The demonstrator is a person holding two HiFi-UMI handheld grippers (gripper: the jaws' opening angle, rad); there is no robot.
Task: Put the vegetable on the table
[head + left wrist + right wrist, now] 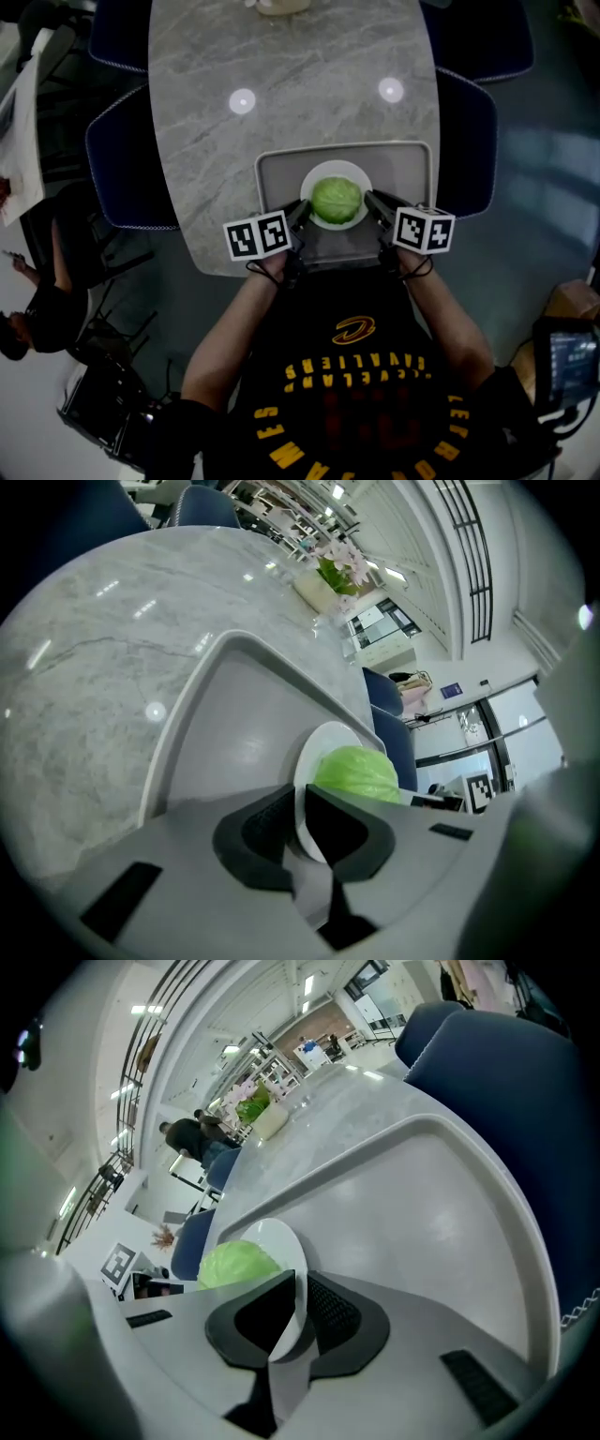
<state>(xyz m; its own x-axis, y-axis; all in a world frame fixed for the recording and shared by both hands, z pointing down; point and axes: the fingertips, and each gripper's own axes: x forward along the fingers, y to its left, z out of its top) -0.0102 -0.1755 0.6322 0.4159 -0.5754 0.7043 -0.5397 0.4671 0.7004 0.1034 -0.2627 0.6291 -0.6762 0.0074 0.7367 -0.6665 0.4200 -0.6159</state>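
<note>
Two grippers meet at one white plate in the head view. The left gripper (302,214) takes the plate (337,166) by the rim on the tray's left side and the right gripper (372,202) takes it on the tray's right side. The round green vegetable (336,199) sits in the plate's middle. The plate is inside the grey tray (405,159), toward the tray's near edge, and the tray lies on the marble table (291,84).

In the left gripper view, the left gripper (300,803) has its dark jaws closed down on the thin plate (314,752) rim, one above and one below. The vegetable (356,775) bulges just past them, over the tray (234,733) floor.

In the right gripper view, the right gripper (302,1288) pinches the opposite rim of the plate (272,1237) the same way, with the vegetable (236,1265) beyond it.

The leafy head looks firm and fairly light, but being round it could roll. The plate is likely stiff, glazed, slippery and breakable. Opposite rim holds, kept level, seem the safest way to carry both.

No view shows the plate's underside, so I cannot tell whether it rests on the tray or hangs just above it. The vegetable's base is hidden too
</note>
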